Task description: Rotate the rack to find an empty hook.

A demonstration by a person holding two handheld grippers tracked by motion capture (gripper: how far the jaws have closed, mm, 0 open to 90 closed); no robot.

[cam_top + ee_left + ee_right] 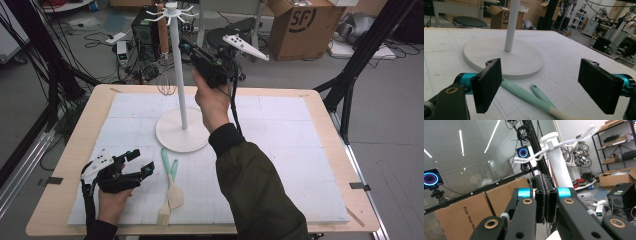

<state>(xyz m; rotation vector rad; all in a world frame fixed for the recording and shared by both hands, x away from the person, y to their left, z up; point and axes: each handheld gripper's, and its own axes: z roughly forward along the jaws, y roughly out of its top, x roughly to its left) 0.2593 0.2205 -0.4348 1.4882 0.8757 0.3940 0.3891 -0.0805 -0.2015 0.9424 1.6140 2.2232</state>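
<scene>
The left tongs gape empty at the frame's bottom over the spatula lying on the surface, light, stiff, probably slick, best pinched mid-handle, while the right tongs sit closed, empty, by the rack.

blocked: rack pole, base | open: mat's right half

Table; white mat; stand; utensils

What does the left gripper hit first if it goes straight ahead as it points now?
Probably the two mint-handled utensils lying on the mat just past the open left gripper; beyond them, the white stand's round base. Depth is uncertain.
</scene>
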